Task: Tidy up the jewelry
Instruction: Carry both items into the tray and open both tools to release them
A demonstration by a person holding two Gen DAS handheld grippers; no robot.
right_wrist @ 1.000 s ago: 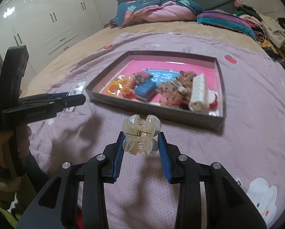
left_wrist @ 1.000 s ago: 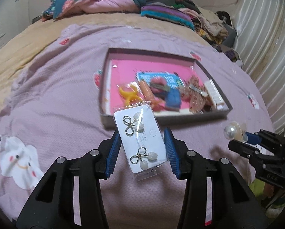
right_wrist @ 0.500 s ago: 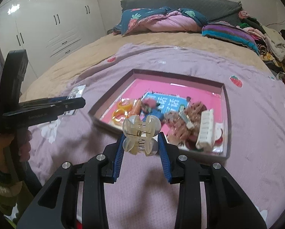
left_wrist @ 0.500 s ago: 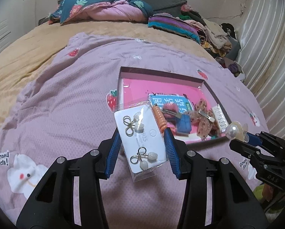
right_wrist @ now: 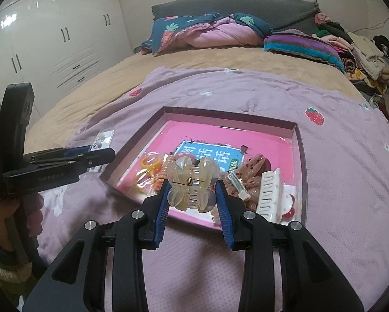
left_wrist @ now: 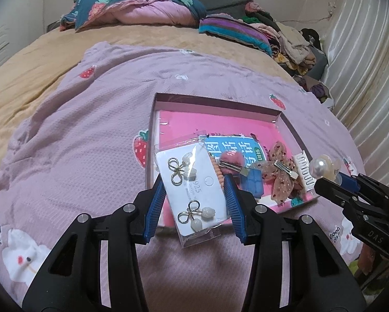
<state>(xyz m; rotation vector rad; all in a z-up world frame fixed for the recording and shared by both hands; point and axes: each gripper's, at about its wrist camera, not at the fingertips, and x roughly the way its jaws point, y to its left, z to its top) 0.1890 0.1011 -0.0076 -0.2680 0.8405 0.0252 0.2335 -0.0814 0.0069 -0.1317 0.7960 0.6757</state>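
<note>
Nearest the left wrist camera, the left gripper (left_wrist: pixel 194 195) has its jaws pinching a clear sleeve with an earring card (left_wrist: pixel 194 187), two bow-and-pearl earrings pinned to it; the card hangs in the air, its upper end overlapping the near left corner of the tray at about 12 o'clock; at 3 o'clock in that view the right gripper comes in from the side.

In the right wrist view the right gripper (right_wrist: pixel 193 189) has its jaws pressed onto a translucent claw clip (right_wrist: pixel 193 183), held clear of the bed and in line with the near rim of the tray (right_wrist: pixel 302 161); at 9 o'clock the left gripper shows side-on, a hand (right_wrist: pixel 2 218) around its handle.

Beyond both grippers, the shallow pink-lined tray lies on the lilac blanket (right_wrist: pixel 350 156); it already carries a white comb clip (right_wrist: pixel 268 195), a sequinned bow clip (left_wrist: pixel 280 176), a coiled orange hair tie (left_wrist: pixel 218 171), a yellow ring-shaped piece (right_wrist: pixel 149 165) and a blue printed card (left_wrist: pixel 236 150); the far half of its floor is bare.

My reading: most of the sorting is done, and two pieces remain in the air to be set down inside; no loose jewellery shows on the blanket around the tray, though its near edge is hidden by the grippers.

Farthest off, folded quilts (right_wrist: pixel 207 33) and heaped clothes (left_wrist: pixel 293 41) lie at the head of the bed.
</note>
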